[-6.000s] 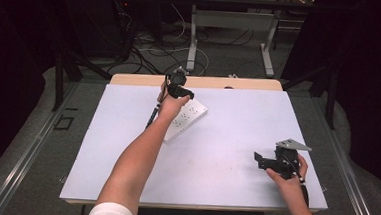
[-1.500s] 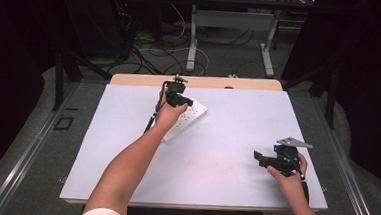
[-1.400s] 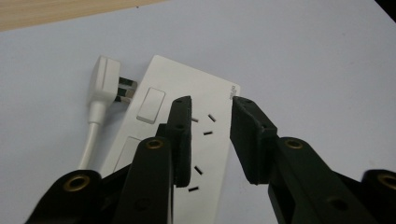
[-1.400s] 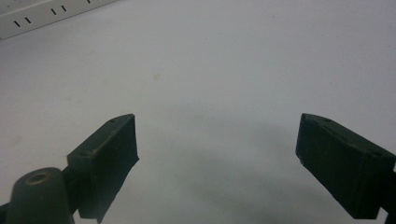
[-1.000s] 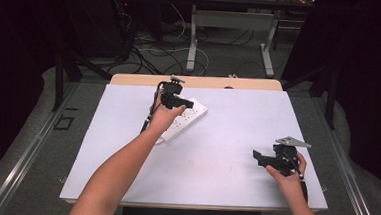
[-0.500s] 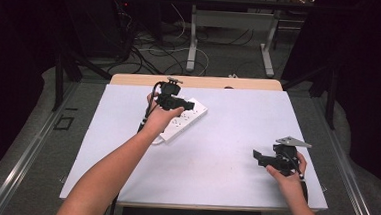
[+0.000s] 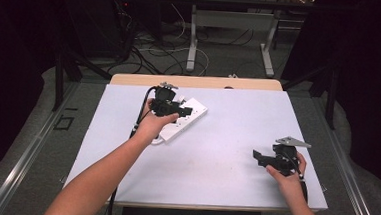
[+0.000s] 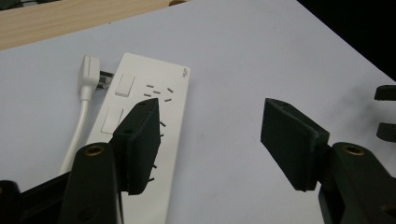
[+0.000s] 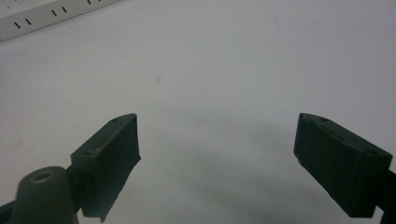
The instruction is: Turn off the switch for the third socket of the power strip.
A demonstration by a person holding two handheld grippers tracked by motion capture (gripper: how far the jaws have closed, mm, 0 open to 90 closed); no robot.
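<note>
Two grippers work over a pale table (image 7: 225, 169) in the high view: the left gripper (image 7: 170, 105) hangs over a white power strip (image 7: 185, 122) lying toward the far left, while the right gripper (image 7: 275, 158) sits well apart near the right edge.

From the left gripper view, the jaws stand wide apart above the strip (image 8: 140, 140), one jaw overlapping its face, the other over bare table. A white plug (image 8: 88, 77) sits in the strip's far end, its cord running alongside. To grasp well, the person should probably centre both jaws across the strip's narrow width before closing.

From the right gripper view, the jaws stand apart and empty over bare table, the strip's edge (image 9: 46, 16) at the top corner.
</note>
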